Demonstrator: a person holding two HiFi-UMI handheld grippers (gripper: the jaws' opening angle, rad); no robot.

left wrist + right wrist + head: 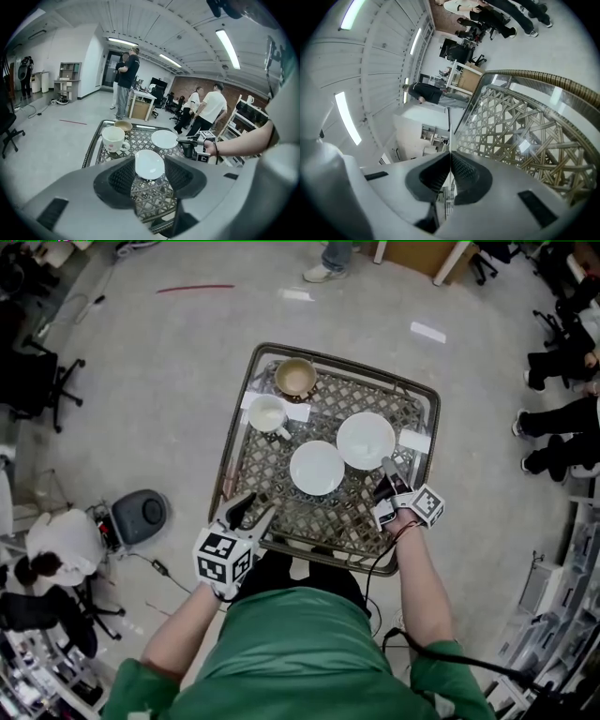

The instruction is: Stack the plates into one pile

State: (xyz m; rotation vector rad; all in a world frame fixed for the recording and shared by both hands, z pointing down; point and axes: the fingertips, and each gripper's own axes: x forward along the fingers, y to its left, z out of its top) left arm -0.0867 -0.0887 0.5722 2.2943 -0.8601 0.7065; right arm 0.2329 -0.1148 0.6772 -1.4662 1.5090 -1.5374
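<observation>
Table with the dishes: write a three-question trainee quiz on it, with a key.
1. True or false: the near plate lies on the far plate.
2. Which gripper is shut on the far plate's rim? A) left B) right
3. Name the two other dishes on the table.
Key: 1 false, they lie apart. 2 B, the right gripper; the left gripper is open and empty. 3 mug, bowl.

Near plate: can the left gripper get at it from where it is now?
Probably yes. The left gripper has its jaws open and aimed at the near plate, with only bare table between them. The mug sits aside, and the right gripper grips the far plate.
</observation>
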